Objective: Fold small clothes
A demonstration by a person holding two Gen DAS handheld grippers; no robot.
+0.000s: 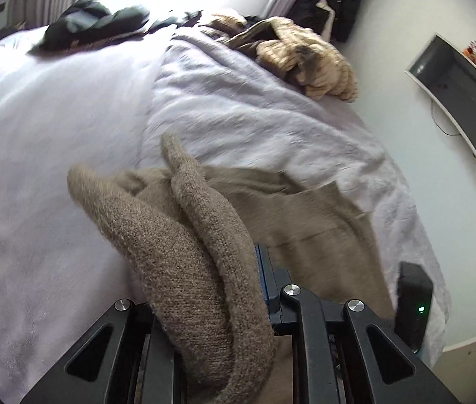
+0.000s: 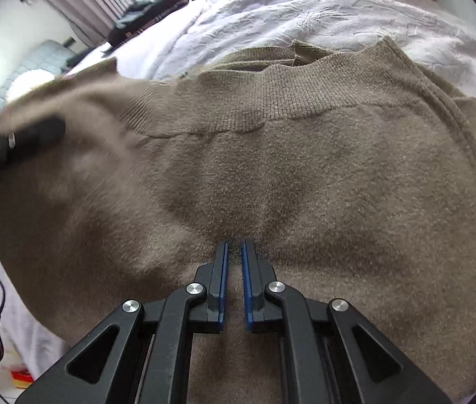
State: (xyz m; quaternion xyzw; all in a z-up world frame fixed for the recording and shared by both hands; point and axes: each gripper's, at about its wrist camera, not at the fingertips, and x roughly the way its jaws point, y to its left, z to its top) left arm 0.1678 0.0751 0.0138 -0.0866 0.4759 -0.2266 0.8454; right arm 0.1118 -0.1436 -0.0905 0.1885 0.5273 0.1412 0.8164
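Lavender bedspread (image 1: 53, 134) fills the left view, where the left tool (image 1: 238, 289) is clamped on a bunched fold of the brown sweater (image 1: 184, 235), lifted off the bed. Right view: the right tool (image 2: 234, 252), fingers nearly closed, pinches the sweater's fabric (image 2: 305, 168) low and level over it.

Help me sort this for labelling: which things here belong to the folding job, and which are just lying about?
In the job:
- brown sweater
- left gripper, jaws shut on its fabric
- right gripper, jaws nearly closed against the sweater
- bed cover under it

Lying about:
- dark clothes
- striped tan garment
- wall heater
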